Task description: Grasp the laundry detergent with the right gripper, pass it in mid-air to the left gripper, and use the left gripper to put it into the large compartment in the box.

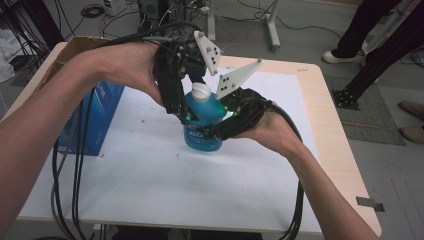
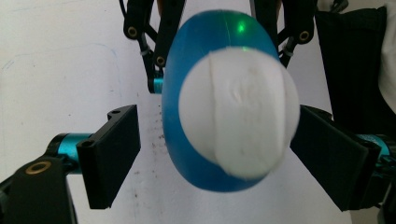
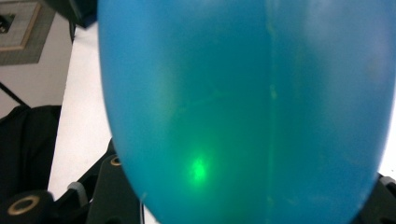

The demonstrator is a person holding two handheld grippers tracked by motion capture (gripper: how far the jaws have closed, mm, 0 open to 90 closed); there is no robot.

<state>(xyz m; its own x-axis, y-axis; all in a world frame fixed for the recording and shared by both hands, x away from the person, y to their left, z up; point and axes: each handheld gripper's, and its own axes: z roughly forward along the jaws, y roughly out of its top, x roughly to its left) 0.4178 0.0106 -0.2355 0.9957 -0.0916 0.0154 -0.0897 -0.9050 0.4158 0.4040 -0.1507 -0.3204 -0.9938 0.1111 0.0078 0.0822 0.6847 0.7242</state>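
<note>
Bottle (image 1: 202,122) pinched by my right gripper (image 1: 235,117); my left gripper (image 2: 215,140) spread around its white cap (image 2: 238,112).

Blue bottle (image 1: 202,125) with a white cap (image 1: 201,90) (green light spot on it); blue box (image 1: 97,117); black gripper (image 1: 172,95).

Blue bottle (image 1: 202,125) with a white cap (image 1: 201,90) standing upright on the white table sheet.

It is sitting near the table's middle, its translucent blue body filled with blue liquid, a printed label wrapping its lower part, the round cap closing its top.
</note>
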